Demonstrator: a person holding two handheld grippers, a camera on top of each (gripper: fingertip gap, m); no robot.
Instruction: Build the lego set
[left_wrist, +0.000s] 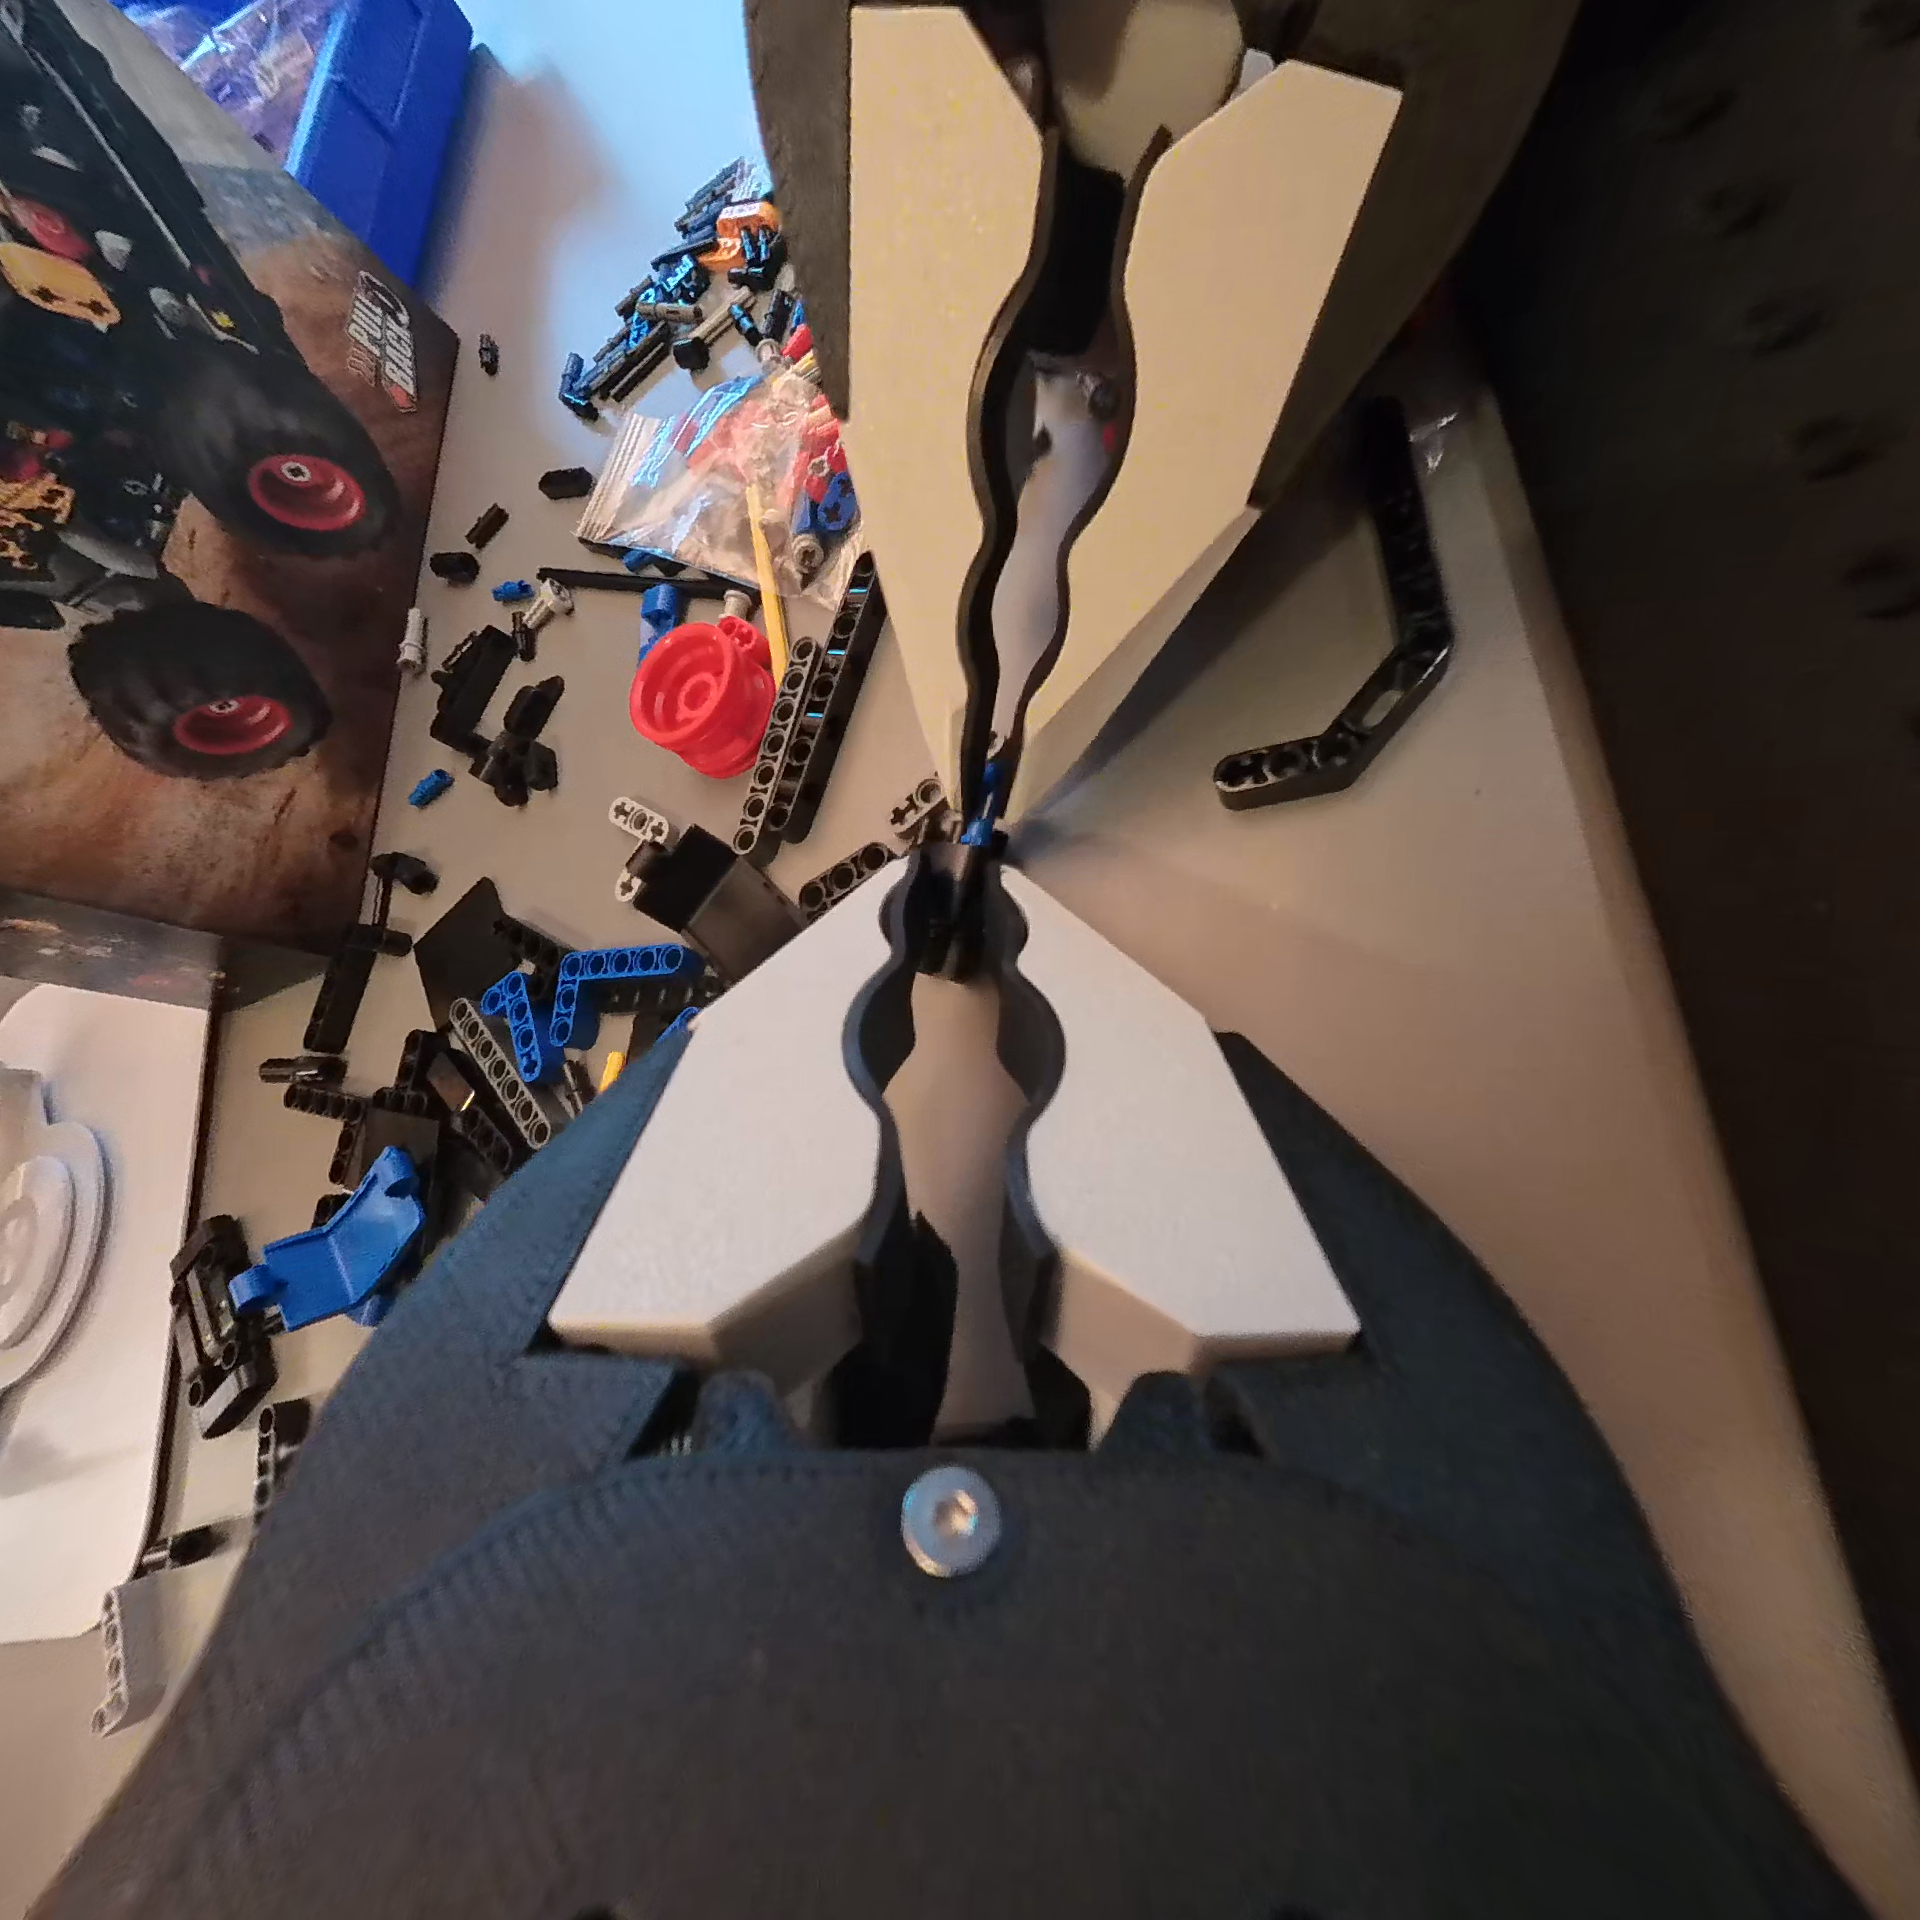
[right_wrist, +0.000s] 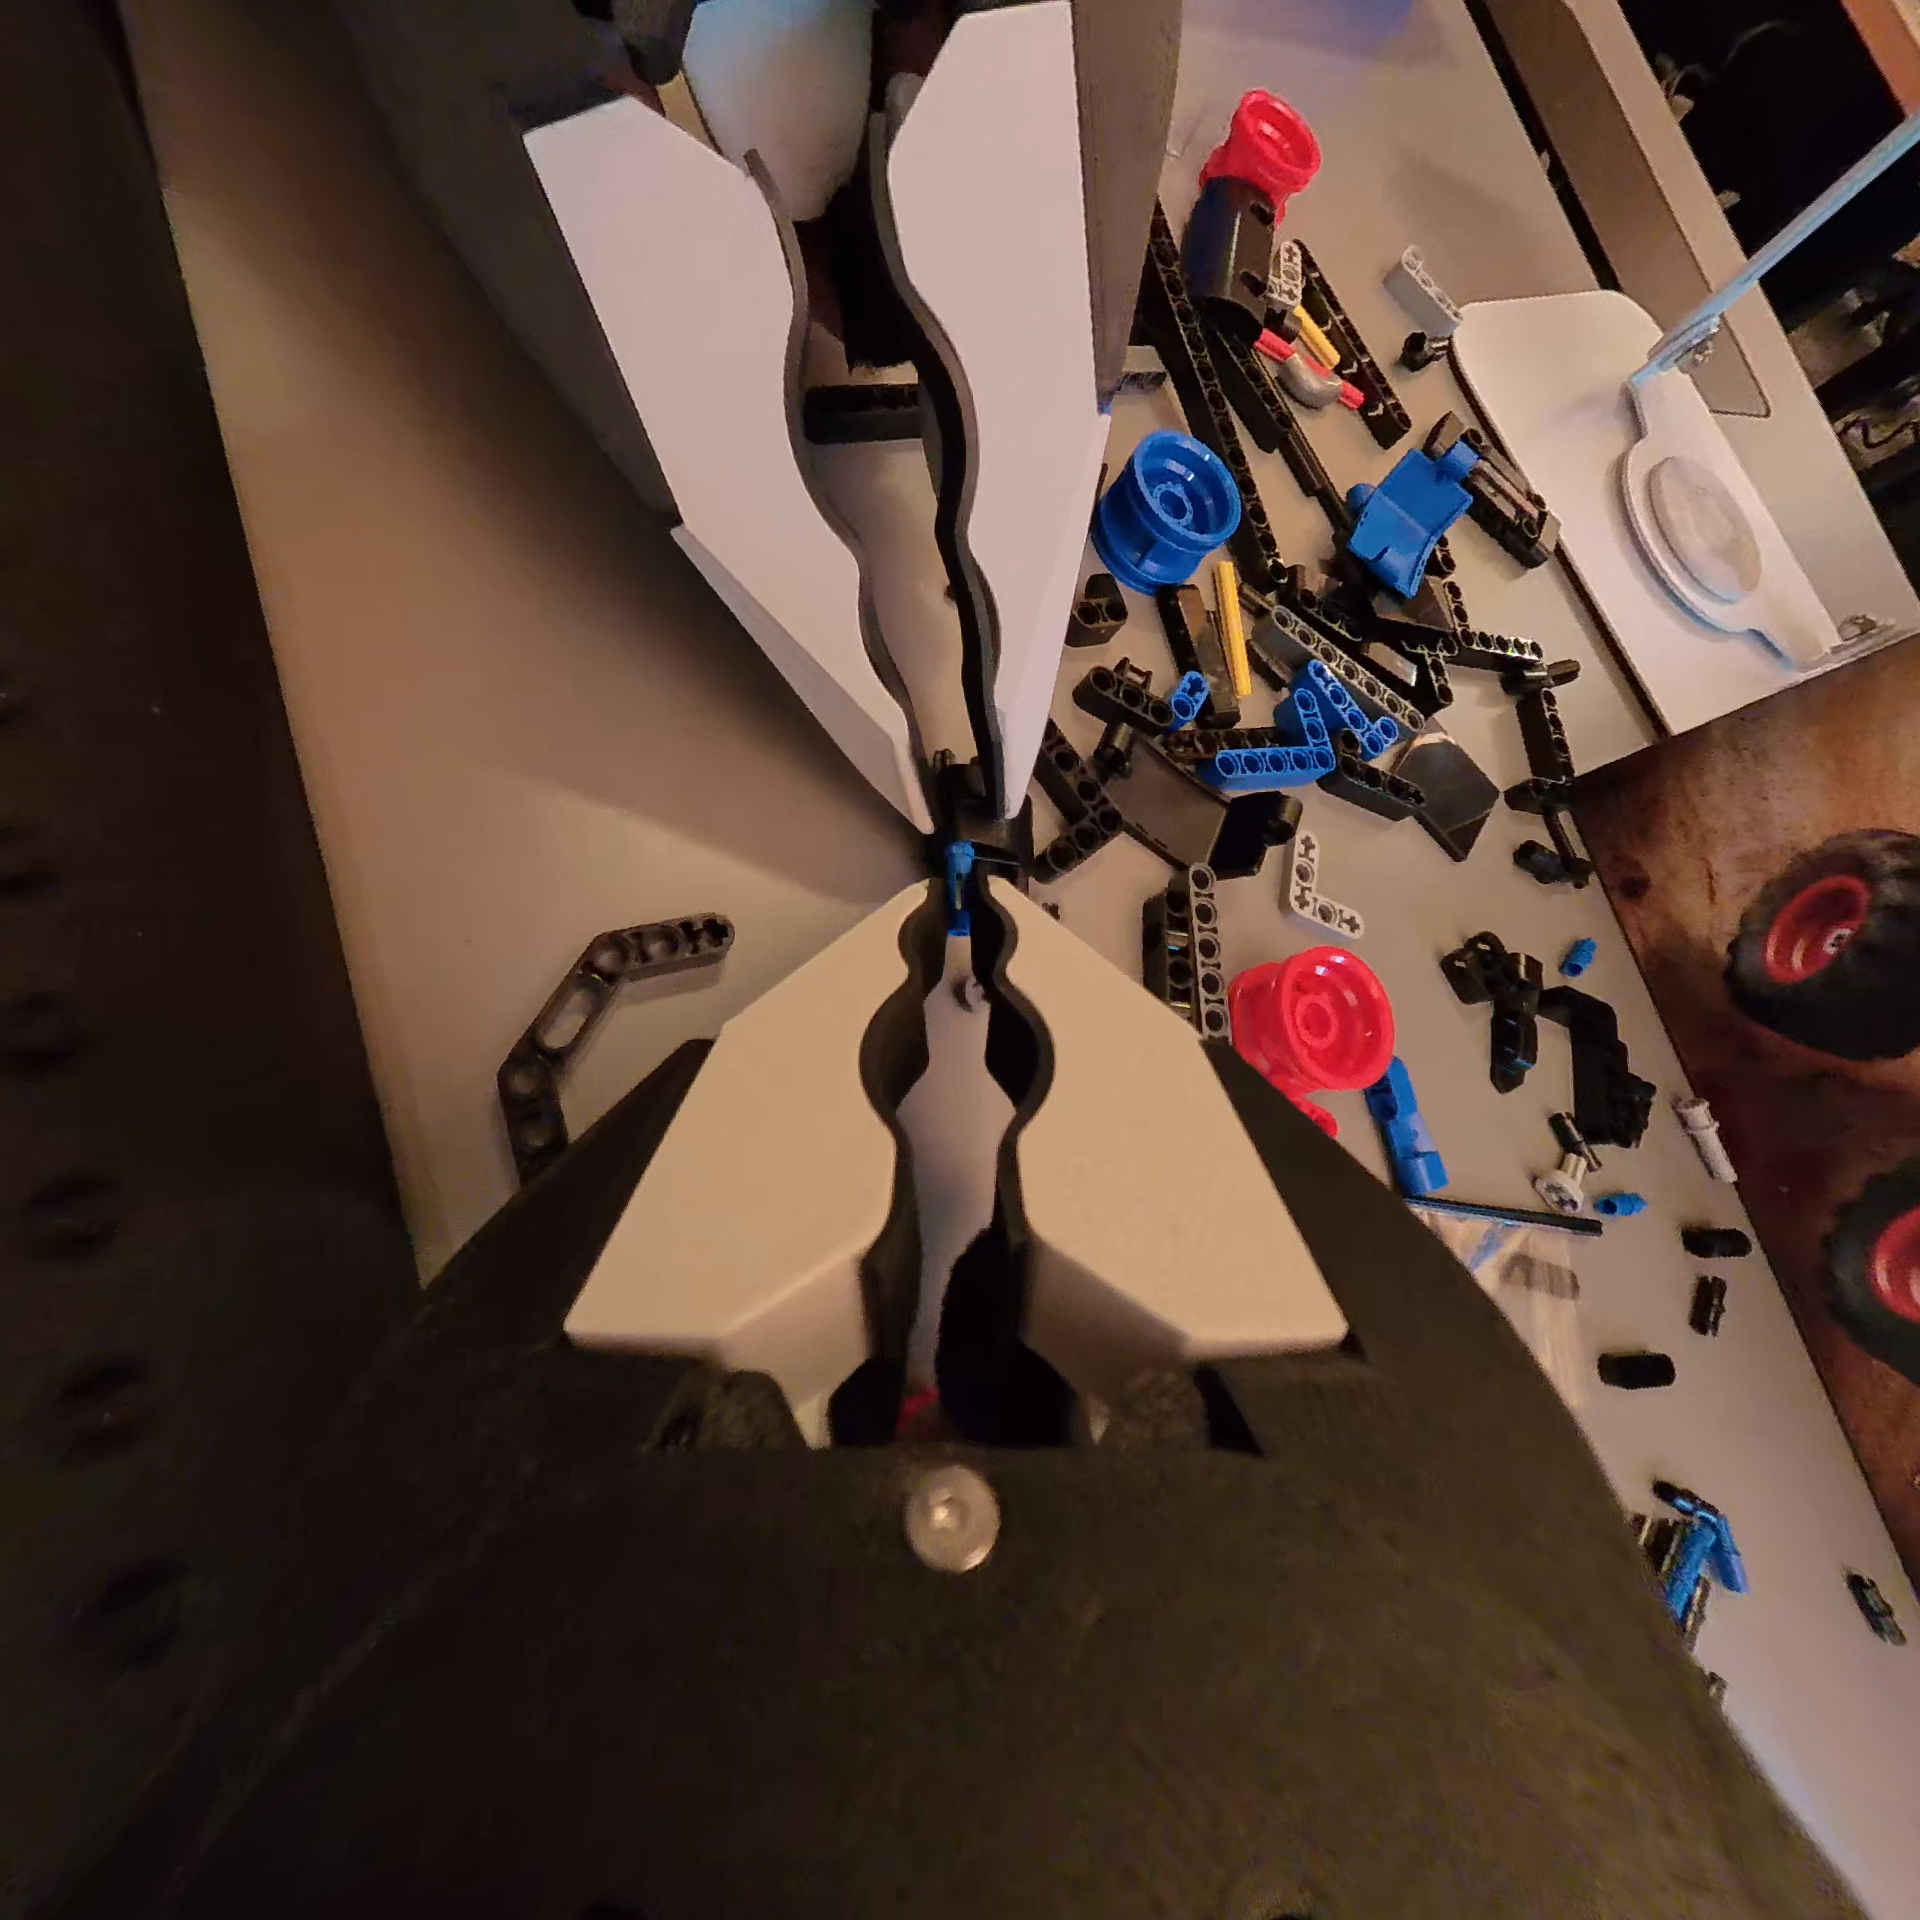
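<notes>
My left gripper (left_wrist: 951, 894) is shut on a small black Lego piece (left_wrist: 943, 920) and holds it above the table. My right gripper (right_wrist: 961, 914) is shut on a small blue pin (right_wrist: 957, 878). The two grippers meet tip to tip. The blue pin (left_wrist: 982, 805) touches the black piece (right_wrist: 971, 805) at their tips. In the left wrist view the right gripper (left_wrist: 982, 769) comes in from the top. In the right wrist view the left gripper (right_wrist: 966, 779) comes in from the top. How far the pin sits in the piece is hidden by the fingers.
Loose black and blue beams (left_wrist: 582, 997) litter the white table (left_wrist: 1195, 935). A red wheel hub (left_wrist: 701, 696), a bag of parts (left_wrist: 727, 468), a black angled beam (left_wrist: 1371, 675), the set's box (left_wrist: 208, 520) and a blue bin (left_wrist: 384, 125) lie around. A blue hub (right_wrist: 1169, 509) lies nearby. The tips of both grippers are at nearly the same place. The red wheel hub (left_wrist: 701, 696) lies around 7 centimeters away from my right fingertips. It turns up in the right wrist view (right_wrist: 1307, 1008) as well.
</notes>
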